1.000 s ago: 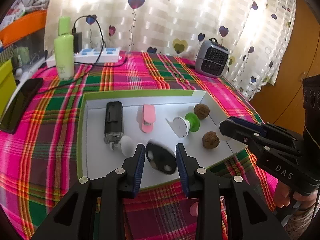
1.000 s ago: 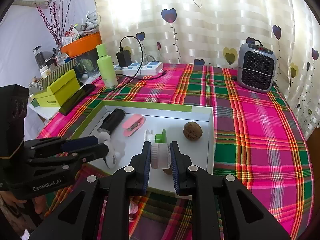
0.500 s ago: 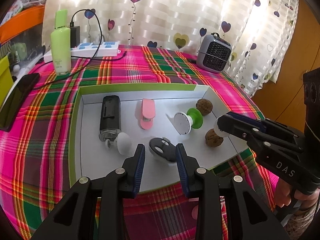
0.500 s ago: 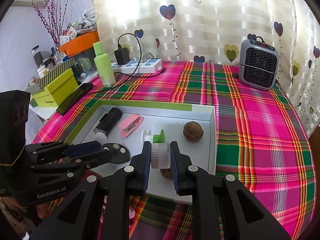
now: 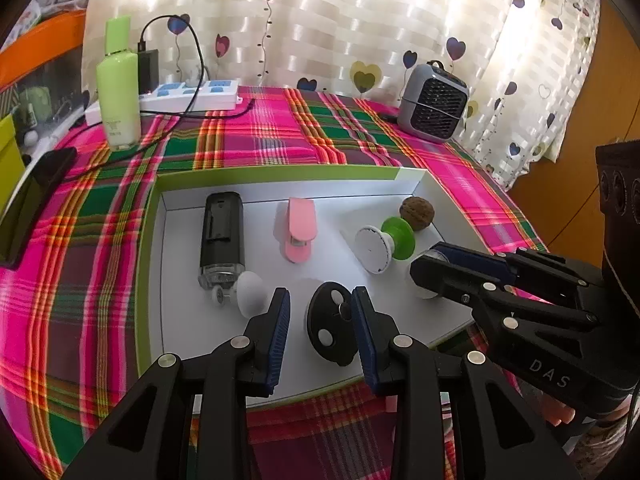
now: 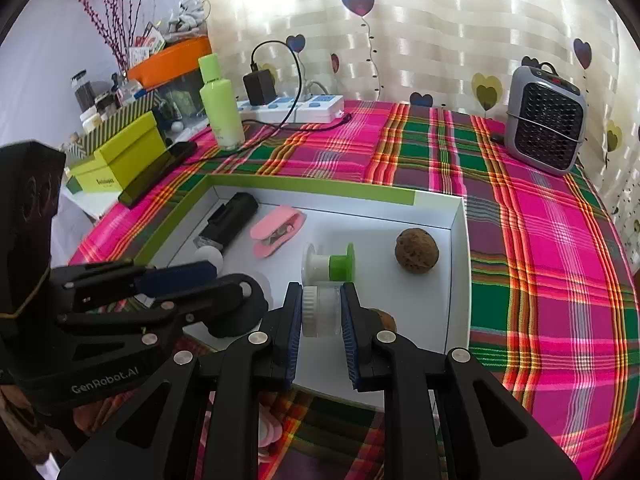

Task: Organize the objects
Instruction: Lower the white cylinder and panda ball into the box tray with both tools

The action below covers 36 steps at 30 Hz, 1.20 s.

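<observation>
A white tray [image 5: 360,182] with a green rim lies on the plaid table. My left gripper [image 5: 320,312] is open, its fingers either side of a black disc [image 5: 332,330] lying on the tray's near part; the disc also shows in the right wrist view [image 6: 236,312]. My right gripper [image 6: 320,312] is shut on a small white jar [image 6: 322,310], held just above the tray's near right part; it shows in the left wrist view [image 5: 426,276]. In the tray lie a black device [image 5: 222,236], a pink clip [image 5: 300,232], a white-green spool [image 5: 384,242] and a walnut [image 5: 417,209]. A second walnut [image 6: 386,320] is mostly hidden behind my right fingers.
A grey mini heater [image 5: 434,104] stands back right. A green bottle [image 5: 118,92], a power strip [image 5: 192,94] with a charger and cable, and a black phone [image 5: 32,200] are at back left. A yellow-green box [image 6: 120,156] sits left of the table.
The left gripper has let go of the black disc, which now lies flat on the tray between the open fingers. The right gripper with the jar has lowered over the near walnut.
</observation>
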Each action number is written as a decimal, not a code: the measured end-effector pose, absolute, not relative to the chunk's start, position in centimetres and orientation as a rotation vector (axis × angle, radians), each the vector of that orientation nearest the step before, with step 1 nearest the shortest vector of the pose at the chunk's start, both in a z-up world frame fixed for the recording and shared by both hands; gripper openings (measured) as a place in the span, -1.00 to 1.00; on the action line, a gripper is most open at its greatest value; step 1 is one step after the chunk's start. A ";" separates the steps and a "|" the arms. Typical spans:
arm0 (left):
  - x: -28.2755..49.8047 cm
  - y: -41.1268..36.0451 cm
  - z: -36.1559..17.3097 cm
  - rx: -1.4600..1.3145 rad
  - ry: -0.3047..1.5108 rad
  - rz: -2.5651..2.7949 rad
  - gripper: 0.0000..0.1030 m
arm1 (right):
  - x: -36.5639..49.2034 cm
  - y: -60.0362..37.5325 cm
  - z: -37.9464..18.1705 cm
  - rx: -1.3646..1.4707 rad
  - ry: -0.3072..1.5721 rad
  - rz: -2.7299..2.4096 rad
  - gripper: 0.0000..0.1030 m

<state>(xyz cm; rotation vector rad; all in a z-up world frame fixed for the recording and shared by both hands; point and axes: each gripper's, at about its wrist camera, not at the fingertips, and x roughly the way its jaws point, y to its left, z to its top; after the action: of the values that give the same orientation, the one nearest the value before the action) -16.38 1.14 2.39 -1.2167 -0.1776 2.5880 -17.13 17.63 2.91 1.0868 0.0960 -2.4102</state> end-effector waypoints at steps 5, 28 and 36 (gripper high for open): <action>-16.7 1.0 2.3 -1.218 -0.186 2.594 -0.42 | -17.7 17.2 2.3 1.129 0.098 -2.370 -0.61; -17.7 0.3 2.2 -1.216 -0.208 2.609 -0.42 | -19.4 16.1 1.5 1.146 0.147 -2.375 -0.61; -18.0 0.3 1.8 -1.239 -0.200 2.612 -0.42 | -19.6 16.0 1.0 1.155 0.160 -2.386 -0.61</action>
<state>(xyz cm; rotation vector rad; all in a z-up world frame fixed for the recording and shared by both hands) -17.96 0.28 1.82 -1.2391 -0.1997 2.6116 -19.55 16.03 1.01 1.1554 0.1598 -2.3863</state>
